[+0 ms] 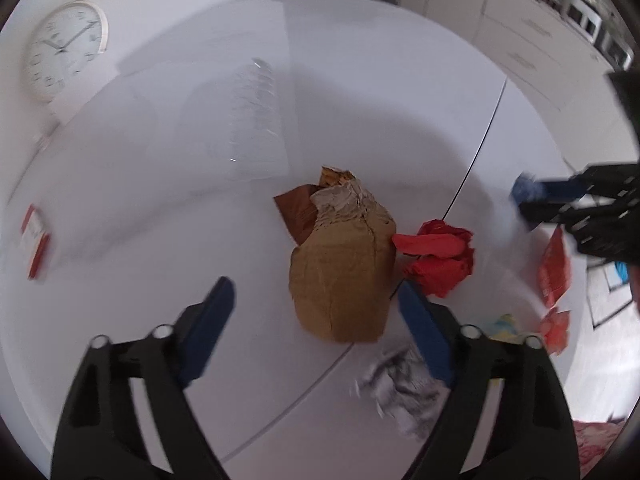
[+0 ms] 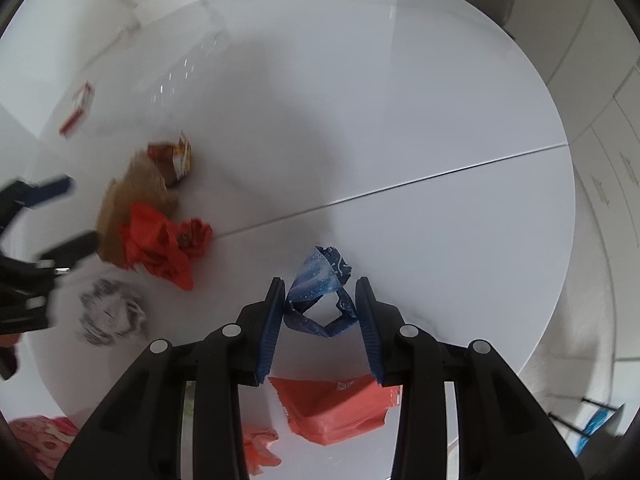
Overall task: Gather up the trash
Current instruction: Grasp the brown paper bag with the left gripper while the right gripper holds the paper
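Note:
A crumpled brown paper bag point(image 1: 340, 268) lies on the white round table point(image 1: 360, 100), between the fingers of my open left gripper point(image 1: 314, 292), which hangs just short of it. A crumpled red wrapper point(image 1: 438, 256) lies right of the bag. My right gripper point(image 2: 320, 292) is shut on a crumpled blue wrapper point(image 2: 322, 288), held above the table. The bag point(image 2: 132, 200) and the red wrapper point(image 2: 164, 240) show at the left of the right wrist view, next to the left gripper point(image 2: 68, 216).
A grey crumpled paper point(image 1: 400, 392) lies near the table's front. An orange-red packet point(image 2: 336, 408) and a small red scrap point(image 2: 260, 448) lie under my right gripper. A red-and-white box point(image 1: 36, 240) lies at far left. A clock point(image 1: 66, 48) hangs on the wall.

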Available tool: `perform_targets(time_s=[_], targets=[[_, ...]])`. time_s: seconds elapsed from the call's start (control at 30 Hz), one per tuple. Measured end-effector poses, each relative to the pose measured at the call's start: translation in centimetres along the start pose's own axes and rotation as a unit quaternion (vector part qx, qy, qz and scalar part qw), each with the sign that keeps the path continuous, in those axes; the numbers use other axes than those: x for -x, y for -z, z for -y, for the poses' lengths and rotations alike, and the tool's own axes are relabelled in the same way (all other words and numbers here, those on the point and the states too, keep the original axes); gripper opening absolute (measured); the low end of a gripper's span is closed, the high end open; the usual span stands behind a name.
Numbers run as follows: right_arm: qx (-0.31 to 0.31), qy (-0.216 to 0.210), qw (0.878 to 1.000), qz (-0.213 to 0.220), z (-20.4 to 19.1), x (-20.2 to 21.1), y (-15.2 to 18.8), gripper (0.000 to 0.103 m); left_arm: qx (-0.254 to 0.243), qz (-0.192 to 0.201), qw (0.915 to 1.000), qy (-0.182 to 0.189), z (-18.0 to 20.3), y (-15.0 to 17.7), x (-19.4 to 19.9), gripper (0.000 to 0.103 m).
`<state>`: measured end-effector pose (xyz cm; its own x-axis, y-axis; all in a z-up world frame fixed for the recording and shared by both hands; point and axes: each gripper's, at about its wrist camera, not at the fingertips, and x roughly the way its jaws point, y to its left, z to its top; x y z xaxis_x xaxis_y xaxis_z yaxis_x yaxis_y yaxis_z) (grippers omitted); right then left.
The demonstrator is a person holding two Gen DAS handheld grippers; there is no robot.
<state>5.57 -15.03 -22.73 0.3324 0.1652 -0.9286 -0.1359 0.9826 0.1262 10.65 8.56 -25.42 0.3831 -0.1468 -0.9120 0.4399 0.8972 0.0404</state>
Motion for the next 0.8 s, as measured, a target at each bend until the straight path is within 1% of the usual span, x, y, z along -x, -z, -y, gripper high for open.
perform_targets(time_s=[0.1,0.2,0.23,0.27,0.33,0.43,0.53,0.63,0.8], targets=[[-0.014,-0.003,1.0,0.007,0.3,1.0,-0.3,0.037,-0.015,-0.014,0.9997,0.015,0.1,-0.6,-1.6,0.073],[-0.033,-0.005,0.999,0.01,0.7,1.9,0.0,0.037,-0.03,-0.018,0.999,0.029,0.7,-0.9,-2.3,0.073],[-0.039,-0.006,0.999,0.011,1.2,2.0,0.1,0.037,-0.034,-0.017,0.9986,0.035,1.0,-1.0,-2.4,0.071],[-0.045,-0.007,0.999,0.011,1.4,2.2,0.3,0.037,-0.038,-0.017,0.9983,0.04,1.3,-1.1,-2.5,0.068],[-0.055,-0.009,0.998,0.014,2.3,2.6,0.7,0.037,-0.042,-0.018,0.9979,0.047,1.8,-1.3,-2.8,0.057],[-0.063,-0.009,0.998,0.019,2.7,2.9,0.9,0.037,-0.042,-0.016,0.9978,0.048,2.3,-1.3,-2.9,0.049],[-0.07,-0.01,0.997,0.025,2.8,3.2,1.2,0.037,-0.036,-0.006,0.9983,0.045,2.4,-1.2,-2.4,0.049],[-0.082,-0.02,0.996,0.036,3.3,3.7,1.3,0.037,-0.026,0.007,0.9987,0.044,2.1,-1.0,-1.1,0.049],[-0.104,-0.041,0.992,0.058,4.3,4.9,1.5,0.037,0.011,0.022,0.9988,0.042,0.7,-0.3,1.7,0.049]])
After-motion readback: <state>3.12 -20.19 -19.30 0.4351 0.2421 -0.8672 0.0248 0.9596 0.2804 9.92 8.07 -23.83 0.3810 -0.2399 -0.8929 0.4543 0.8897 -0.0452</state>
